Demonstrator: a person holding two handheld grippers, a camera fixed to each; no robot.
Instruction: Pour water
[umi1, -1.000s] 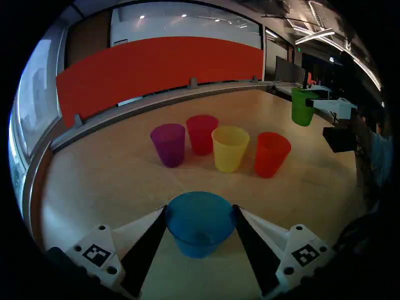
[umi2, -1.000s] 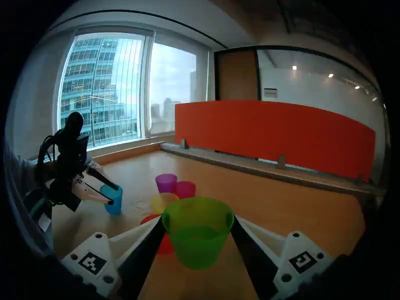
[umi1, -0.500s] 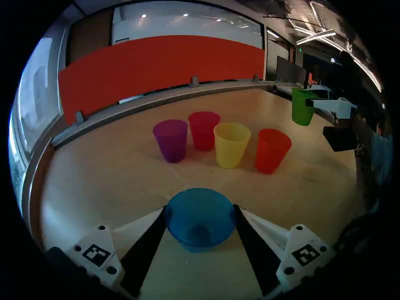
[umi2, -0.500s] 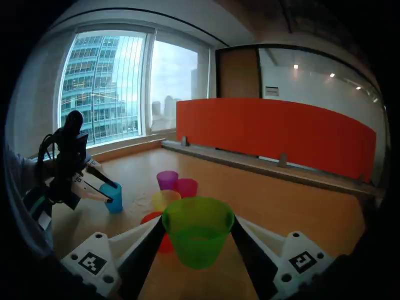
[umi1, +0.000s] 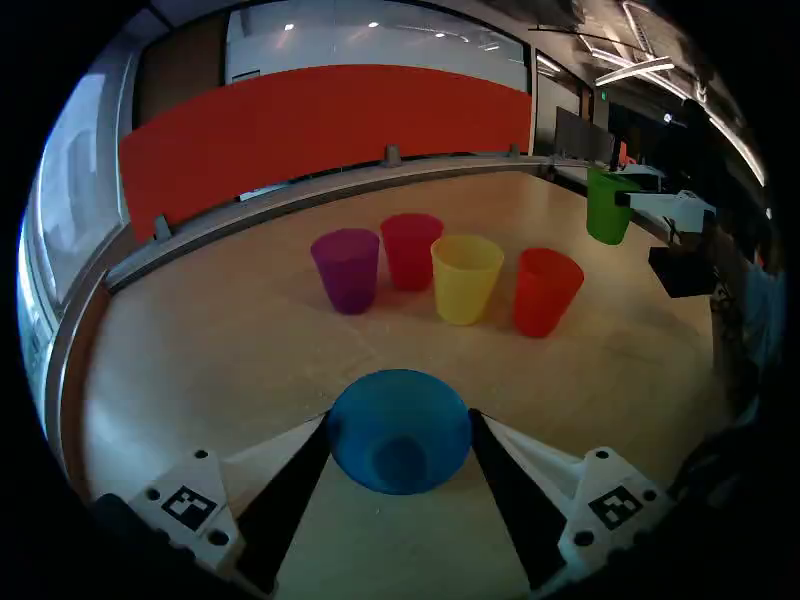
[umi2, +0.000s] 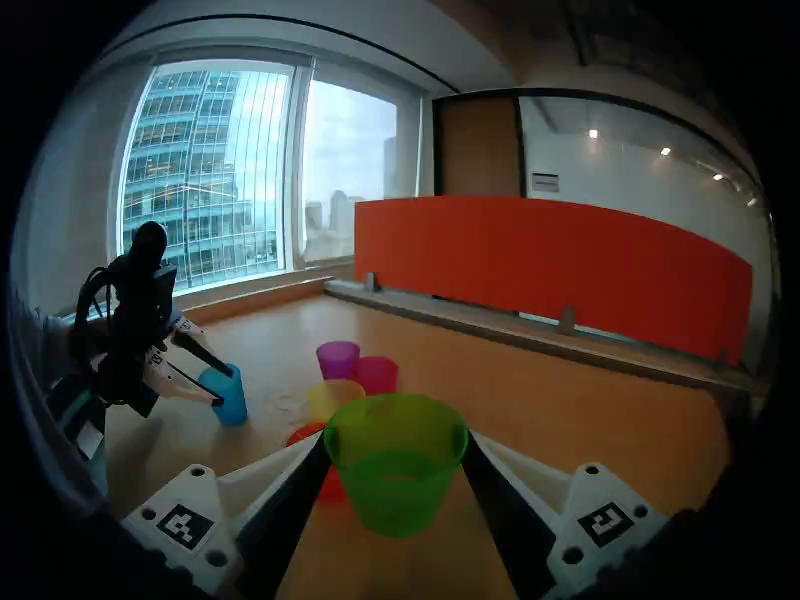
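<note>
Tipped further forward than a second ago, the blue cup (umi1: 400, 432) now shows its empty bottom. The left gripper (umi1: 399, 420) has its fingers (umi1: 297, 480) clamped on the cup's sides, low at the left of the bench (umi1: 220, 340). The right gripper (umi2: 396, 442) grips the green cup (umi2: 396, 475), water low inside, held level and well apart to the right. To pour well, I judge: set the blue cup upright, bring the green rim just over its mouth, tilt slowly.

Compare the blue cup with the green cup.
Blue cup looks empty, bottom visible; green cup holds water partway. Blue cup sits low by the table; green cup is held higher. Both are tapered cups, blue clamped in the left gripper, green in the right gripper.
</note>
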